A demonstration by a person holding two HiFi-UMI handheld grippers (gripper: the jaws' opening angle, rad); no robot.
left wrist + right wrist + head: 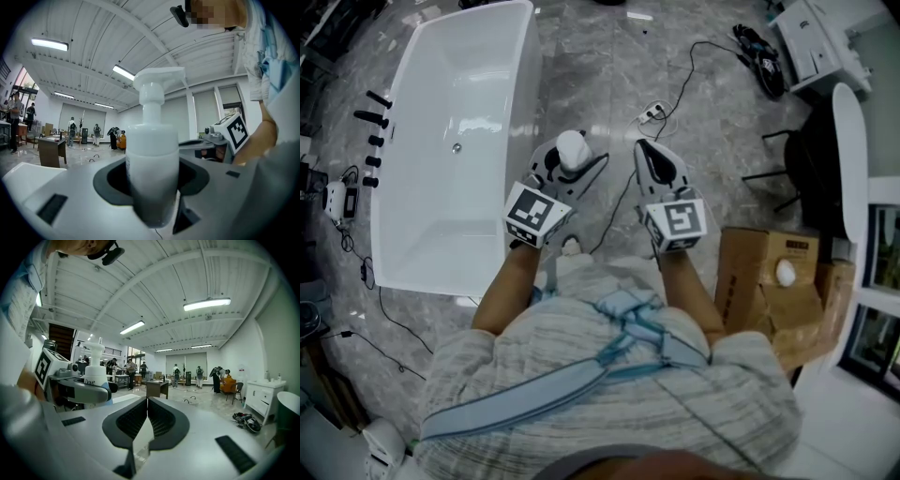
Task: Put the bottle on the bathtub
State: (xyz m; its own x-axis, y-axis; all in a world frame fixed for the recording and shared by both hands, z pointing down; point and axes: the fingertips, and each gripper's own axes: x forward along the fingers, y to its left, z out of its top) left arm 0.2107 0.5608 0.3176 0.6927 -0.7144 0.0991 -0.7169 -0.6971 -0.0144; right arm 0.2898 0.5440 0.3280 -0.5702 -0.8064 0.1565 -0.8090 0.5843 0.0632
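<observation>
A white pump bottle [152,159] stands upright between the jaws of my left gripper [572,161], which is shut on it; its round top [572,146] shows in the head view just right of the bathtub. The same bottle [95,363] appears at the left of the right gripper view. The white freestanding bathtub [517,103] lies at the left, its long right rim close beside the left gripper. My right gripper [649,155] is shut with nothing in it, its jaws pressed together [147,416], held over the grey floor to the right of the left one.
Black taps [371,117] stand along the tub's left side. Cables [680,89] run over the marble floor ahead. An open cardboard box [773,281] sits at the right, with a black chair [806,164] and a white cabinet [820,37] beyond. Several people stand far off in the hall.
</observation>
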